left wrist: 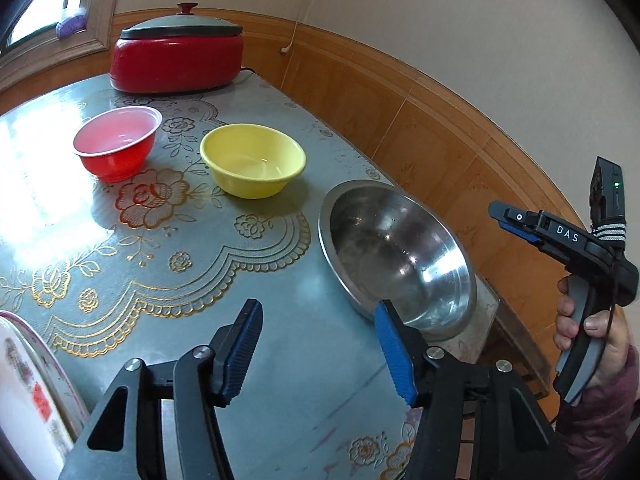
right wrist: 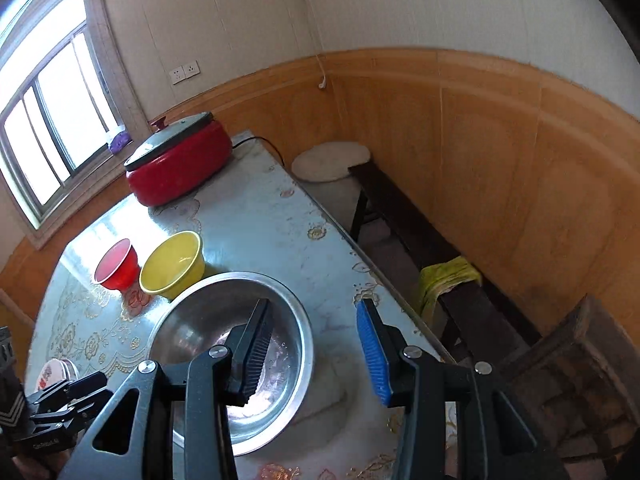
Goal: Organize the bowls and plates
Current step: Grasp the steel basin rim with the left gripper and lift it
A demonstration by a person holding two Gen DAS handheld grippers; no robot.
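3 bowls sit on the grey floral-patterned table (left wrist: 280,360): a red plastic bowl (left wrist: 116,144), a yellow plastic bowl (left wrist: 253,160) just beside it, and a wide stainless-steel bowl (left wrist: 400,256) near the table's edge. A white floral plate (left wrist: 28,392) lies at the table's near-left corner. The left gripper (left wrist: 318,354) hangs released above bare tabletop, grasping nothing. The right gripper (right wrist: 316,354) is also spread wide, its dark finger over the steel bowl's rim. A red lidded electric pot (left wrist: 176,56) stands at the far end.
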